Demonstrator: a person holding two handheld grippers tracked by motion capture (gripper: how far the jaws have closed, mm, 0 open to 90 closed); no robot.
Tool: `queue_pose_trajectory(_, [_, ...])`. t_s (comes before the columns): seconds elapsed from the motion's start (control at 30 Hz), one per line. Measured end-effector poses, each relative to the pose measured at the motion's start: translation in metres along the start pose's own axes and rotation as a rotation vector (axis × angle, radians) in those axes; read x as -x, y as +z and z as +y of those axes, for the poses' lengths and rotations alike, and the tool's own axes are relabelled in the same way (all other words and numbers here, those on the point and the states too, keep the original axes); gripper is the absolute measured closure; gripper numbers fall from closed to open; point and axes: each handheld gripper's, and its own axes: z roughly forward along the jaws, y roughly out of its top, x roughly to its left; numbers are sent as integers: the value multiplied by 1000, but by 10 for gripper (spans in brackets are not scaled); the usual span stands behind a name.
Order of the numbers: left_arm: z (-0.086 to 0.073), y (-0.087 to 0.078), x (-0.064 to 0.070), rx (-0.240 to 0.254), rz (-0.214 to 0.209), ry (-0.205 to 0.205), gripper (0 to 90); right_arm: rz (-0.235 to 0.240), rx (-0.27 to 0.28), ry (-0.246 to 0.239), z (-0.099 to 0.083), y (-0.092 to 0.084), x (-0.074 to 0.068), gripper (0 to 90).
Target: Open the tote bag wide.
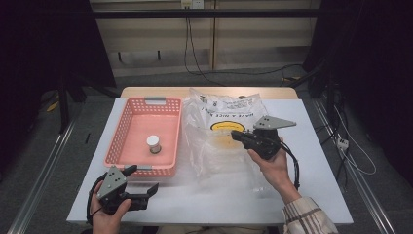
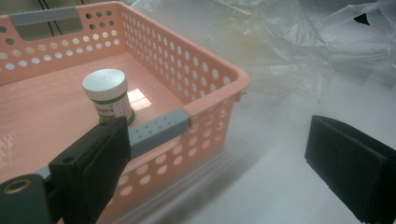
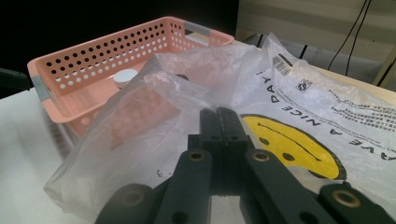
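— Two grippers; where is the plastic bag (image 1: 225, 131)?
— Spread on the table (image 1: 321, 161) beside the pink basket (image 1: 127, 127); the right gripper (image 3: 219, 117) is clamped on its film.
— The left gripper (image 1: 144, 179)?
— Jaws apart, just short of the basket.

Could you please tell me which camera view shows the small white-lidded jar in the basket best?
The left gripper view: the jar is close, its label visible. The high view shows it small; the right gripper view shows its lid behind the bag.

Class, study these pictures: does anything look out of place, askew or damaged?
Nothing is spilled or damaged. The plastic bag lies crumpled, one layer pinched up by the shut right gripper. The small jar stands upright in the pink basket.
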Motion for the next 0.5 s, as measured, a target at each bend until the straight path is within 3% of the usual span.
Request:
queue_pose_trajectory(0.4, [9,-1,-7,20,5,-18,62,14,42,-1,15,2,3,900])
queue_pose_trajectory(0.5, [15,-3,-12,-8,-7,-24,62,12,54,4,18,2,4,900])
